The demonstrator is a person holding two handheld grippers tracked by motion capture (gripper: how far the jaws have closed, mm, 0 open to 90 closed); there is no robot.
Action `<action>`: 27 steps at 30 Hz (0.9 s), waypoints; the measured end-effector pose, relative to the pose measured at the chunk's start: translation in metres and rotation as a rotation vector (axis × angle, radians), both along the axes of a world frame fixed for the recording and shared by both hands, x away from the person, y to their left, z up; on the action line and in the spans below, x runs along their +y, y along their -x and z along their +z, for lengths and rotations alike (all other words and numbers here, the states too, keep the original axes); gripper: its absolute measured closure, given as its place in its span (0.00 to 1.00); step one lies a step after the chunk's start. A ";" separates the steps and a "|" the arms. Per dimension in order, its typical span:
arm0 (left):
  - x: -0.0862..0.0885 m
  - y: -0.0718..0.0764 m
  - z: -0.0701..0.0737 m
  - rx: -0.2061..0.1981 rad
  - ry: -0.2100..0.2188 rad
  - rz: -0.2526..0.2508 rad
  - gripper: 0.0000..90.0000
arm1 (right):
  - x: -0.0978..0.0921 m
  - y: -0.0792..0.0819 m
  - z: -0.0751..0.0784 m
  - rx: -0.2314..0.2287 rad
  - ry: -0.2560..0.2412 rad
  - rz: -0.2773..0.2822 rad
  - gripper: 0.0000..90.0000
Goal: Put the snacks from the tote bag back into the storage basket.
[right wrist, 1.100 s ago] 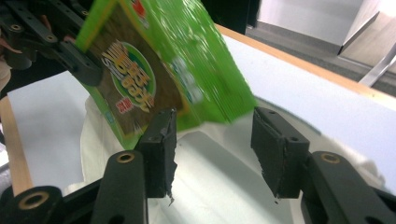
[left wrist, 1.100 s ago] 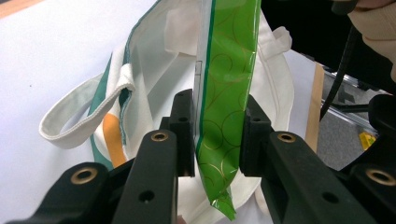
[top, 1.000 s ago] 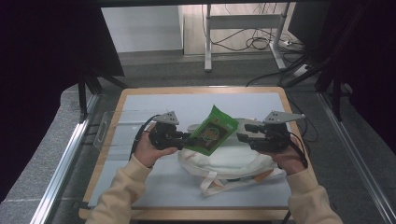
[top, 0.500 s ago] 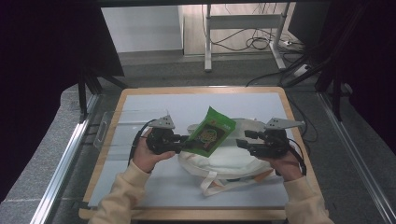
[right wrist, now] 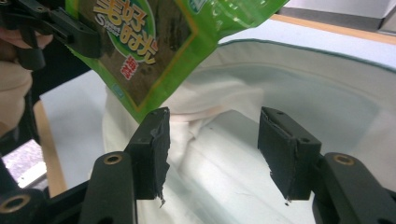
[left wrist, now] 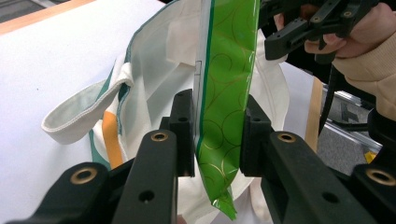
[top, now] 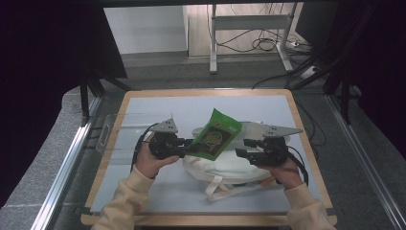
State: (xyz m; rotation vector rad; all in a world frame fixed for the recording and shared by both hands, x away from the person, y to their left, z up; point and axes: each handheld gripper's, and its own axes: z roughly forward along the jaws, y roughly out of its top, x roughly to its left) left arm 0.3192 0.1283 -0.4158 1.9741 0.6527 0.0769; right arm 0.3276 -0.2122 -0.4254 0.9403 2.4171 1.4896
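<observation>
My left tongs (top: 187, 146) pinch the green snack pouch (top: 216, 134) by one edge, lifting it above the white cloth bag (top: 225, 165) on the counter (top: 143, 103). My right tongs (top: 241, 147) gape open beside the pouch, gripping nothing.

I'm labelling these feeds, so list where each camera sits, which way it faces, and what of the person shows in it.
High view: above the person's side, looking forward and down on the white-topped wooden table; forearms, hands, both grippers.
Left gripper view: on the left gripper, looking along its jaws, shut on the glossy green snack pouch; the other hand shows beyond.
Right gripper view: on the right gripper, jaws open, facing the cream cloth tote bag.
Shared by all: pouch and bag.
</observation>
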 end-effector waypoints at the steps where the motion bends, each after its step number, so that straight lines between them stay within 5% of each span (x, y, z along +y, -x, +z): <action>1: -0.001 0.001 0.000 0.000 0.002 -0.002 0.80 | 0.003 0.000 -0.003 0.007 -0.013 0.010 0.48; 27: -0.010 0.002 -0.002 0.009 0.035 -0.042 0.80 | 0.048 -0.006 -0.030 0.032 -0.121 0.160 0.47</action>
